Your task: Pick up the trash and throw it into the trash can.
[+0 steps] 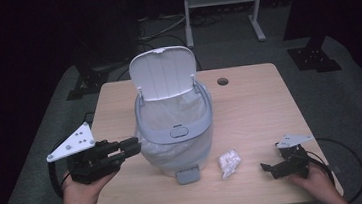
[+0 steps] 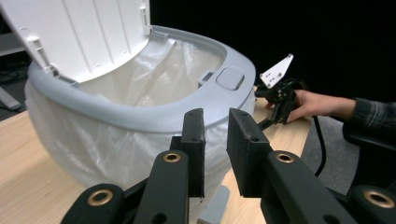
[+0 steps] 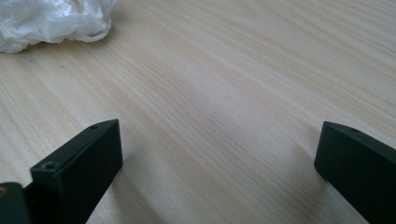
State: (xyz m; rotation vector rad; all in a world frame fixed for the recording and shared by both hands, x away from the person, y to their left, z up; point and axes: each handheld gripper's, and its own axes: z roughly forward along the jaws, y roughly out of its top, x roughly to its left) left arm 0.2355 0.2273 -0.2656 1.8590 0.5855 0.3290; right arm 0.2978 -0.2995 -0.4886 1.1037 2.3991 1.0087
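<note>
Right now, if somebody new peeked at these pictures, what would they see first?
First, the big grey bin in the middle of the table, with its white lid flipped up and a plastic bag inside. Next, the crumpled white wad lying just right of the bin. The left claw sits beside the bin, and the right claw is wide open near the wad.

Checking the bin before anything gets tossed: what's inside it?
The bin, lid raised, holds a translucent white liner draped over its rim. The liner's upper walls look bare; the bottom is hidden by the rim.
</note>
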